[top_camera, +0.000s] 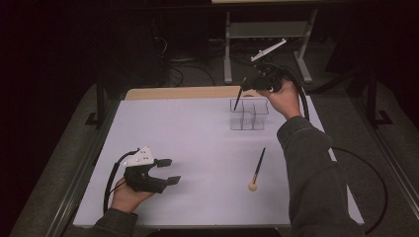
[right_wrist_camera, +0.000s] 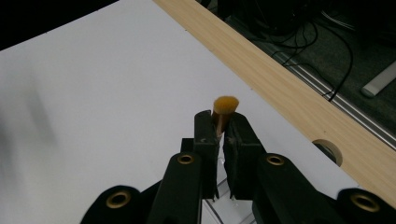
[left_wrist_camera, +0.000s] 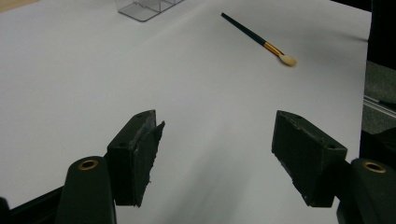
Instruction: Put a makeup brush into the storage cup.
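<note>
My right gripper [top_camera: 247, 85] is shut on a makeup brush [top_camera: 239, 96] at the far right, above a clear divided organizer [top_camera: 248, 114]. The brush's dark handle slants down into the organizer's left side. In the right gripper view its tan bristle head [right_wrist_camera: 225, 105] sticks out past the closed jaws of my right gripper [right_wrist_camera: 221, 128]. A second brush [top_camera: 258, 168] with a pale round tip lies flat on the white table, right of centre. My left gripper [top_camera: 170, 171] rests open near the front left with nothing between its fingers [left_wrist_camera: 135, 154]. It faces that second brush [left_wrist_camera: 257, 37].
A white sheet [top_camera: 188, 143] covers the table. A wooden strip [right_wrist_camera: 289, 88] with a cable hole [right_wrist_camera: 329, 149] runs along the far edge. Beyond it are a metal stand [top_camera: 267, 29] and floor cables. A corner of the organizer [left_wrist_camera: 144, 8] shows in the left gripper view.
</note>
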A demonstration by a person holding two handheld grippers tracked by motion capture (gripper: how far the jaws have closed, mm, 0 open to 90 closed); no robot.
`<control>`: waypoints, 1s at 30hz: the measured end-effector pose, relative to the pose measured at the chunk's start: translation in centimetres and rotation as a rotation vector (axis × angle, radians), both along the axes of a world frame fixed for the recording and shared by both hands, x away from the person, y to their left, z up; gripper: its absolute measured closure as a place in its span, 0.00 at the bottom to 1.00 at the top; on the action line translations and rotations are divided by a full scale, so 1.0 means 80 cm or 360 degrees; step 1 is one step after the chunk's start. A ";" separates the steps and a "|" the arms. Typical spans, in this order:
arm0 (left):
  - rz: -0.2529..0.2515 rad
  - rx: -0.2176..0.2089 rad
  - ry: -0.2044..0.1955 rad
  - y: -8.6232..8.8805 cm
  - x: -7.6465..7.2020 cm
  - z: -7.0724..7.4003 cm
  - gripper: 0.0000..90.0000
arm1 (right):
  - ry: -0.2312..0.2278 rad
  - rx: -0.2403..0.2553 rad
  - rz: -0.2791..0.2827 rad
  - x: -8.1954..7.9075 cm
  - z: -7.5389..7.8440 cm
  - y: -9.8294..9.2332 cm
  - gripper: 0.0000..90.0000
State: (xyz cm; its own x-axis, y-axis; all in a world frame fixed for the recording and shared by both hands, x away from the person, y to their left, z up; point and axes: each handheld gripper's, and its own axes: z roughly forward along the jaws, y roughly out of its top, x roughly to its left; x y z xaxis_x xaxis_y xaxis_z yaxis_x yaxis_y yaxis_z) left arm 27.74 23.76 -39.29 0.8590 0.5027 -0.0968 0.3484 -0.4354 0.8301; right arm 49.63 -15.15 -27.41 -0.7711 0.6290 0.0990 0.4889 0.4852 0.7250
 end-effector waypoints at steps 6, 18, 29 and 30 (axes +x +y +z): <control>0.0005 -0.0003 0.0002 -0.001 0.000 -0.001 0.34 | -0.0005 0.0000 -0.0003 0.001 -0.004 0.001 0.93; 0.0019 -0.0008 0.0012 0.001 -0.001 0.001 0.34 | -0.0001 -0.0006 -0.0036 0.002 -0.016 -0.003 0.93; 0.0029 -0.0018 0.0011 0.003 0.000 0.002 0.33 | 0.0009 -0.0014 -0.0053 0.003 -0.023 -0.004 0.93; 0.0030 -0.0019 0.0002 0.004 0.000 0.002 0.33 | 0.0008 -0.0012 -0.0050 0.003 -0.024 -0.003 0.93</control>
